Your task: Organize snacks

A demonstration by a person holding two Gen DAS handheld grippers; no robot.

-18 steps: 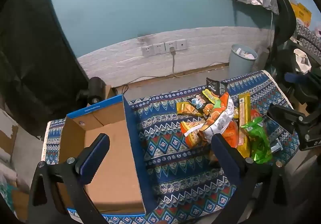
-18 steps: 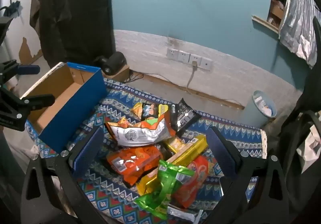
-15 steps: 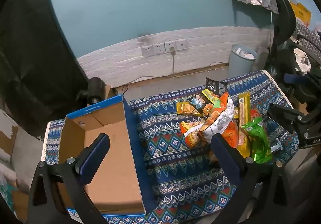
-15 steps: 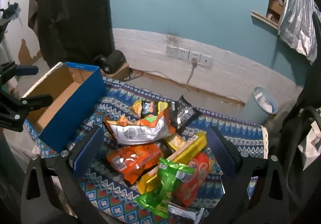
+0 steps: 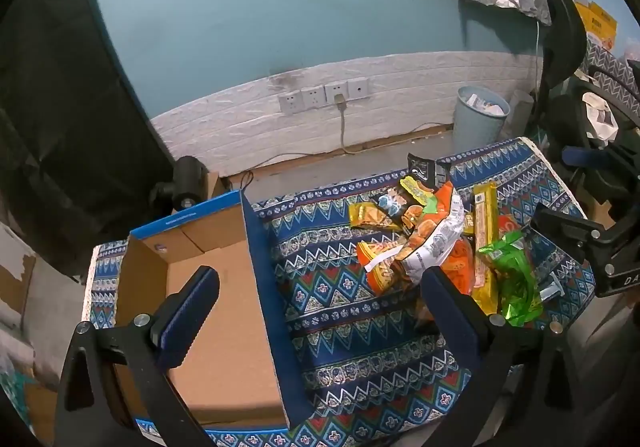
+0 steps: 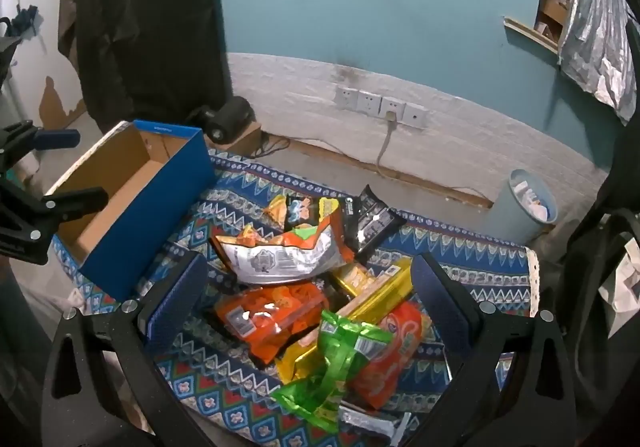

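Overhead, both grippers spread wide, holding nothing.
Left gripper [image 5: 316,295] above box [image 5: 224,311]; right gripper [image 6: 308,287] above snack pile [image 6: 316,283], apparently untouched.

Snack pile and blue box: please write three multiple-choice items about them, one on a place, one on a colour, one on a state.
1. Where does the snack pile lie?
A. on the patterned cloth
B. inside the box
C. in the bin

2. What colour is the outside of the box?
A. red
B. blue
C. white

3. How is the right hand-held gripper?
A. shut on a packet
B. open, holding nothing
C. out of view

Answers: 1 A, the packets rest on the patterned cloth beside the box. 2 B, its outer walls are blue. 3 B, its fingers stand wide apart over the pile.
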